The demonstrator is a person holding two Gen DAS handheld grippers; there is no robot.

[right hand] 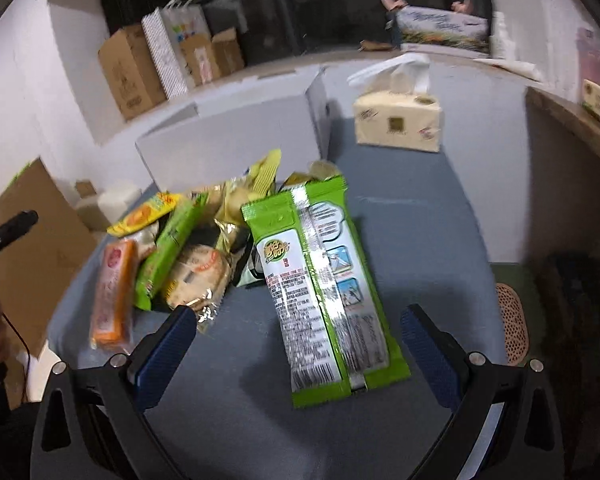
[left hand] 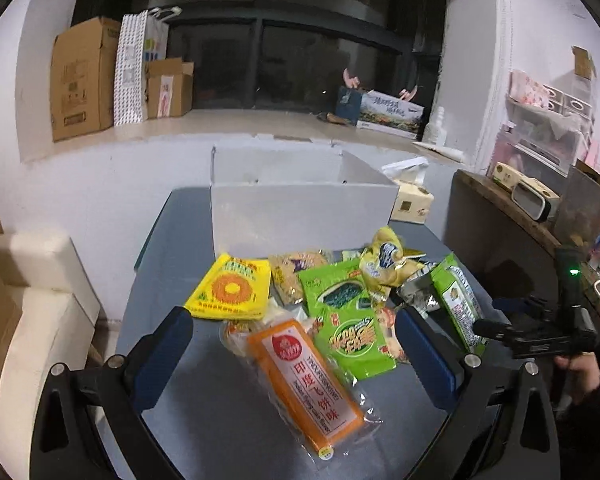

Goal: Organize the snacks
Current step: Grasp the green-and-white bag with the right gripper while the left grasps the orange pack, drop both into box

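A pile of snack packets lies on the grey table [left hand: 220,420]. An orange packet [left hand: 304,384] lies nearest, between the fingers of my open left gripper [left hand: 296,356], which hovers above it. Behind it are a yellow packet [left hand: 232,290], green packets [left hand: 348,320] and a crumpled yellow bag [left hand: 384,264]. An open white box [left hand: 300,208] stands at the table's far end. In the right wrist view a green packet [right hand: 324,292] lies face down between the fingers of my open right gripper [right hand: 300,336]. The orange packet [right hand: 114,292] and white box [right hand: 236,136] show at the left.
A tissue pack [right hand: 398,124] stands right of the white box. Cardboard boxes [left hand: 84,80] and a paper bag sit on the window ledge behind. A white sofa [left hand: 32,320] is left of the table, a wooden shelf [left hand: 520,208] to the right.
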